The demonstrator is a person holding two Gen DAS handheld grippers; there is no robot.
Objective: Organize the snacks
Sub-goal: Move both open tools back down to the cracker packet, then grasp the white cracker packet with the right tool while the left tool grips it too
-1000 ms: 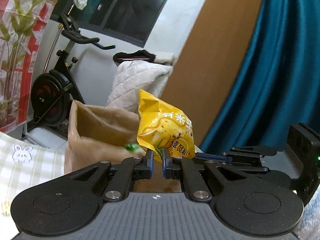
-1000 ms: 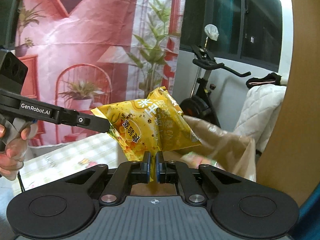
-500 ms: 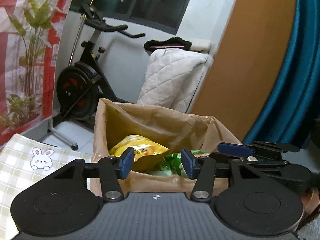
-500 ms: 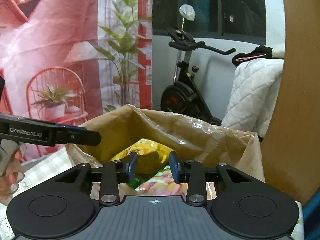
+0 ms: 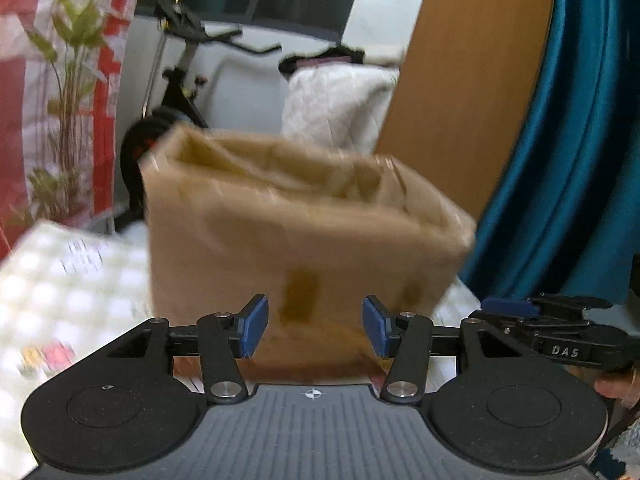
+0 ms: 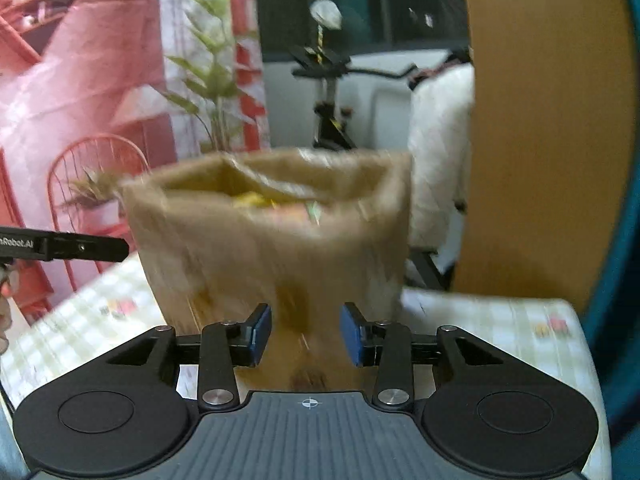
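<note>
Left wrist view: the left gripper stands with its blue pads parted and nothing between them, level with the lower front of a brown paper bag on a checked tablecloth. Right wrist view: the right gripper is likewise empty, its jaws opening a little wider, the same bag's wall behind the gap but not pinched. Both pictures are smeared by motion, so fine detail is lost.

Inside the bag's open mouth, a yellow snack packet and a scrap of green-and-orange wrapping show just below the rim; from the left wrist view the contents are hidden. At the edges of each view the other gripper appears side-on, with part of a hand at its grip. Beyond stand an exercise bike, a quilted white cushion, a wooden panel and a teal curtain.

With the packet apparently bagged, the step in hand looks like drawing clear to fetch the next snack. Doing it well likely means keeping both sets of jaws apart and off the thin paper wall, which would crumple or tip easily.
</note>
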